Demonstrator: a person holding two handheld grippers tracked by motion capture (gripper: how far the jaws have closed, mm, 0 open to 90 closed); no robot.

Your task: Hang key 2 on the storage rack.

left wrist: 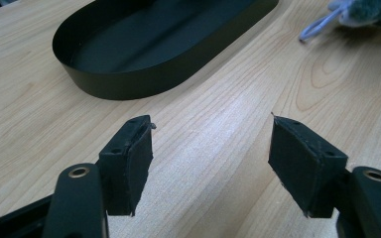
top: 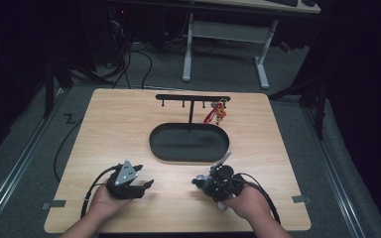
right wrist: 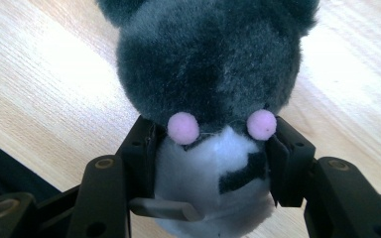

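Plush toy [right wrist: 208,74] sits clamped in my right claw [right wrist: 211,163]; left claw [left wrist: 223,163] wide, empty; hanging on the rack [top: 192,97] ahead remains.

Plush toy [right wrist: 208,74]: dark grey fur, white lower part with black patch, two pink pompom dots; pale loop [left wrist: 317,27]. Tray [top: 189,142]: matte black. Table [top: 124,124]: light wood grain. Keychain [top: 217,113] on black rack [top: 192,97]: red, yellow
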